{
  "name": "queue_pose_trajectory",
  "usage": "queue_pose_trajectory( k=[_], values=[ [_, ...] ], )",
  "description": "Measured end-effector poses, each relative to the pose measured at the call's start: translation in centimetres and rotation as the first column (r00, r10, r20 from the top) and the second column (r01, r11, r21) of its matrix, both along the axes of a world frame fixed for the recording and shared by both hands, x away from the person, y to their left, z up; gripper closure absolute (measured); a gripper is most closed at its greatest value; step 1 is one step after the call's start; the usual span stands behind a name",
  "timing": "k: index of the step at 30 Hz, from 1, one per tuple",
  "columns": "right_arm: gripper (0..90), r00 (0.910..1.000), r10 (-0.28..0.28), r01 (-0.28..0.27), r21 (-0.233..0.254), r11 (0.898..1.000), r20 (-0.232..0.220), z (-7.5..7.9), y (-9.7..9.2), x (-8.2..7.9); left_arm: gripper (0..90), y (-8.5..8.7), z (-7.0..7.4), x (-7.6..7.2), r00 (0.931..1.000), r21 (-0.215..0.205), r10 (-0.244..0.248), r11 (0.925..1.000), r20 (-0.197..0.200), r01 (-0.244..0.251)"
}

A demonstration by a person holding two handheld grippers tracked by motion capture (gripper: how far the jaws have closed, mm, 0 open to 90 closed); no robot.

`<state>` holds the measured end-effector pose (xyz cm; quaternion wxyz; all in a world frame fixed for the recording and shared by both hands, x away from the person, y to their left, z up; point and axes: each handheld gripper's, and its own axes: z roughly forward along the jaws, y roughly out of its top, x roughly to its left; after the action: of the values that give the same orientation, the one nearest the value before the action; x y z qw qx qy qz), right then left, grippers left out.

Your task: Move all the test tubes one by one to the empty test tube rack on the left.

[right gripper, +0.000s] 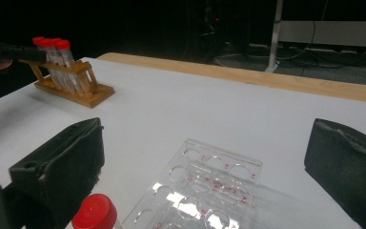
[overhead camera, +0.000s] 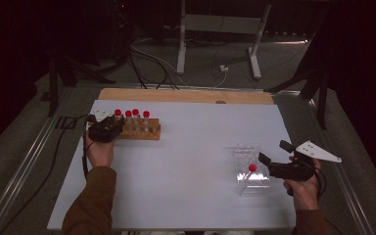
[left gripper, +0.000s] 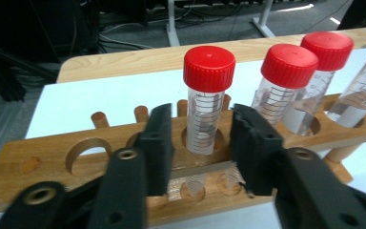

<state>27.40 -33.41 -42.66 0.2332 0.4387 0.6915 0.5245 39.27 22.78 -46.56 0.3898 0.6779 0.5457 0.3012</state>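
counter: white sheet (overhead camera: 186,156) over a wooden top, whose bare edge shows along the far side.
wooden rack (overhead camera: 139,129): landmark, at the far left part of the counter; four red-capped tubes stand upright in its holes in a row, and the holes at its left end are vacant in the left gripper view.
leftmost tube (left gripper: 207,98): upright in the wooden rack, clear with printed graduations, red screw cap on top.
left tool (overhead camera: 108,128): at the left end of the wooden rack, held in the person's left hand (overhead camera: 99,152); its jaws are parted and stand one on each side of the leftmost tube at the level of the rack's top board, with a visible gap on both sides, gripping nothing.
clear rack (overhead camera: 251,169): transparent plastic with round holes, well to the right of the wooden rack and nearer the person.
single tube (overhead camera: 252,168): red cap, standing in the clear rack.
right tool (overhead camera: 274,159): just right of the clear rack, far from the wooden rack, held in the right hand (overhead camera: 304,191); jaws spread wide, nothing between them.
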Motion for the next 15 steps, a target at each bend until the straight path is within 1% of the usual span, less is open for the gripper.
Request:
queue_pose_trajectory(
  k=[3, 6, 9, 11, 13, 15],
  values=[
    [0.0, 1.0, 0.0, 0.0, 0.002, 1.0, 0.002, 0.1, -0.1, -0.1, 50.4, 0.2, 0.2, -0.4, 0.9998, -0.029, -0.005, 0.9996, 0.017, 0.005],
    [0.0, 1.0, 0.002, -0.002, 0.001, 1.0, 0.001, 0.1, 0.0, -0.1, 41.2, 0.4, 0.3, -0.7, 0.9996, -0.058, -0.008, 0.9983, 0.027, 0.01],
    [0.0, 1.0, 0.005, -0.005, -0.003, 1.0, 0.003, 0.1, 0.1, -0.2, 38.7, 0.6, 0.4, -1.3, 0.9991, -0.092, -0.023, 0.9954, 0.036, 0.026],
    [0.0, 0.9999, 0.012, -0.012, -0.003, 1.0, 0.003, 0.2, 0.1, -0.3, 32.8, 0.6, 0.5, -1.7, 0.9988, -0.106, -0.024, 0.994, 0.043, 0.028],
    [0.0, 0.9998, 0.021, -0.021, -0.008, 1.0, 0.004, 0.3, 0.2, -0.4, 23.8, 0.6, 0.6, -2.1, 0.9986, -0.116, -0.018, 0.9929, 0.05, 0.024],
    [0.0, 0.9995, 0.031, -0.031, -0.009, 0.999, 0.002, 0.4, 0.3, -0.6, 17.6, 0.7, 0.7, -2.7, 0.9981, -0.133, -0.02, 0.9907, 0.058, 0.028]
  ],
)
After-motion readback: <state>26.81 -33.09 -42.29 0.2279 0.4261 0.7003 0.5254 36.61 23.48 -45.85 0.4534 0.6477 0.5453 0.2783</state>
